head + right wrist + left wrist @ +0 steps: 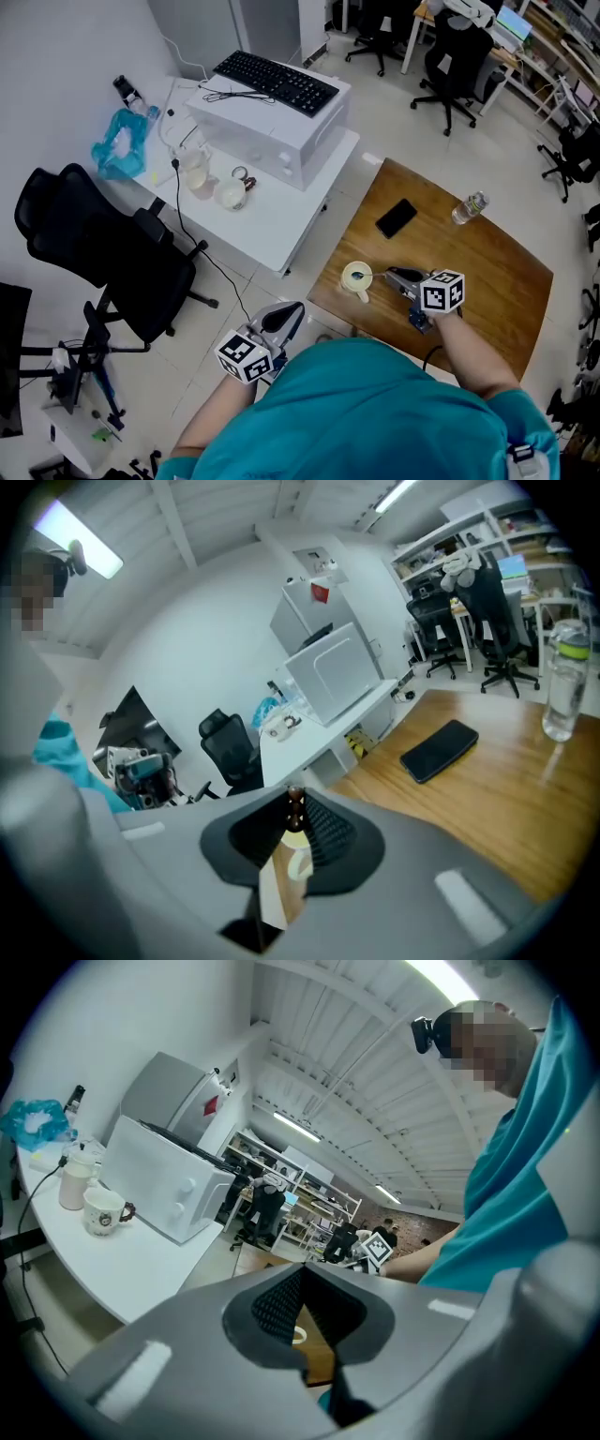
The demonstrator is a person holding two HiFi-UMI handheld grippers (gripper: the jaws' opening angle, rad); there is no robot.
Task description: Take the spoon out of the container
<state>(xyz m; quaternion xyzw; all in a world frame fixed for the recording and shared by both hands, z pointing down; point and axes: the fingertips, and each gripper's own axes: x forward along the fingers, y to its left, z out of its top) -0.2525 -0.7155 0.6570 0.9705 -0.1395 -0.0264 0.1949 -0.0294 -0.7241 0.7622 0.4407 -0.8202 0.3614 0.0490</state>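
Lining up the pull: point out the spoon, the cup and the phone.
spoon (295, 808): right gripper view, brown end of its handle.
cup (347, 281): head view, left side of its rim.
phone (397, 217): head view, middle of its dark face.

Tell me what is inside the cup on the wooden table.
A spoon stands in the cup, its brown handle pinched in the right claw. Its lower end is hidden by the cup wall. Whether the cup holds anything else cannot be made out.
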